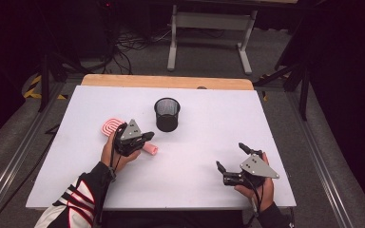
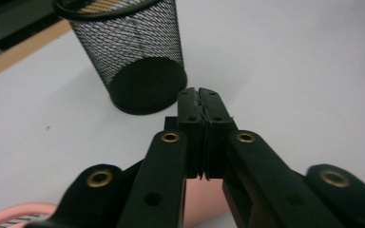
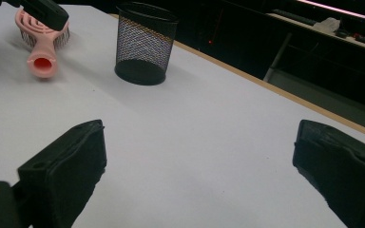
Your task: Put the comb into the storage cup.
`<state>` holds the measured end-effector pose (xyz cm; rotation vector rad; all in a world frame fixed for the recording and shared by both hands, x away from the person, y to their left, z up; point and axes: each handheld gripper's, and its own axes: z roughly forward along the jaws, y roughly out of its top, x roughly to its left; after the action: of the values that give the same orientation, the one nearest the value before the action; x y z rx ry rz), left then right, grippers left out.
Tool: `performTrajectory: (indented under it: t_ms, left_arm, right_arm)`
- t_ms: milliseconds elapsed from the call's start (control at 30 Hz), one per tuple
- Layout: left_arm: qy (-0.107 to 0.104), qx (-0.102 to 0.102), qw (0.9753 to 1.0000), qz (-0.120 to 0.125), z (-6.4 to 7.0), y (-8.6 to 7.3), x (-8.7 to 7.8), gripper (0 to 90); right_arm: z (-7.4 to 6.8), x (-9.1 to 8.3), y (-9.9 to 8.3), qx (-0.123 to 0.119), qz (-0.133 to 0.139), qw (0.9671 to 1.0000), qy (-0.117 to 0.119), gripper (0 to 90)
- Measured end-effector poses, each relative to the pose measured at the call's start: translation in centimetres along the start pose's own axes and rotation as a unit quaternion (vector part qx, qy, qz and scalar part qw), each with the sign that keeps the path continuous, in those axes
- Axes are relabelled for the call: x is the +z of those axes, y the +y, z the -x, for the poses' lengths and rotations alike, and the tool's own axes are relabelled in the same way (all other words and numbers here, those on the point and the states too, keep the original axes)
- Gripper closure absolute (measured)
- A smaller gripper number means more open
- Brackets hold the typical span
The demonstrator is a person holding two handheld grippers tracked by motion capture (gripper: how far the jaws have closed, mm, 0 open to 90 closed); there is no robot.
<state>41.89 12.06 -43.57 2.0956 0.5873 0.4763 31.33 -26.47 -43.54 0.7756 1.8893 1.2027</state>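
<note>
Your pink hairbrush (image 1: 116,129) lies flat just left of the mesh cup (image 1: 167,114), handle end pointing toward you. Your left gripper (image 1: 145,137), jaws pressed together, hovers over its handle; the right gripper (image 1: 231,155) gapes wide, well apart from the cup.

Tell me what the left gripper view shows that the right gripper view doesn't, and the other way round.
The left gripper view alone shows the left gripper with its jaws pressed together above the pink hairbrush. The right gripper view alone shows the right gripper with jaws wide apart, plus the brush's hollow handle end. Both share the black mesh pen cup upright on the white table.
</note>
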Motion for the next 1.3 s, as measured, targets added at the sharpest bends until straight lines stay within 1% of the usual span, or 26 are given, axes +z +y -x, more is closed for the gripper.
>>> performTrajectory:
  t_ms: [167, 233, 300, 433, 700, 767, 800, 900, 967, 1133, 1300]
  left_arm:
    - [-0.011, -0.001, 0.9994, -0.032, 0.1, -0.1, 0.9, 89.9]
    - [-0.015, -0.006, 0.9991, -0.038, 0.0, -0.3, 1.1, 89.9]
    - [-0.012, -0.009, 0.9989, -0.045, -0.1, -0.4, 1.2, 89.8]
    - [-0.016, -0.015, 0.9982, -0.056, -0.2, -0.6, 1.5, 89.7]
    - [-0.021, -0.012, 0.9978, -0.061, -0.1, -0.6, 1.8, 89.7]
    - [-0.024, -0.015, 0.9972, -0.070, 0.0, -0.6, 1.7, 89.8]
    - [-0.025, -0.011, 0.9973, -0.068, -0.1, -0.6, 1.7, 89.8]
    - [-0.032, -0.005, 0.9966, -0.076, 0.1, -0.7, 1.5, 89.9]
    - [-0.032, -0.003, 0.9964, -0.079, 0.1, -0.8, 1.3, 89.9]
    - [-0.030, -0.006, 0.9964, -0.079, 0.1, -1.3, 0.6, 89.8]
    - [-0.025, -0.009, 0.9962, -0.083, -0.3, -1.7, -0.1, 89.8]
  right_arm:
    - [0.0, 0.0, 0.0, 0.000, -0.002, 1.0000, 0.000, 4.5]
    - [0.0, 0.0, 0.0, 0.000, -0.002, 1.0000, 0.001, 4.4]
    - [-0.1, 0.1, 0.0, 0.000, -0.004, 1.0000, 0.003, 4.5]
    - [-0.1, 0.1, 0.0, -0.002, -0.004, 1.0000, 0.005, 4.5]
    - [0.0, 0.1, -0.1, -0.001, -0.005, 1.0000, 0.005, 4.7]
    - [0.0, 0.1, -0.1, -0.001, -0.006, 1.0000, 0.006, 4.8]
    - [-0.1, 0.1, -0.1, -0.002, -0.007, 1.0000, 0.006, 4.8]
    - [-0.1, 0.1, -0.1, -0.002, -0.008, 0.9999, 0.007, 4.8]
    - [-0.1, 0.1, -0.1, -0.002, -0.007, 0.9999, 0.008, 4.8]
    - [0.1, 0.1, -0.1, 0.000, -0.006, 0.9999, 0.008, 5.2]
    - [0.1, 0.0, -0.1, -0.001, -0.006, 0.9999, 0.009, 5.2]
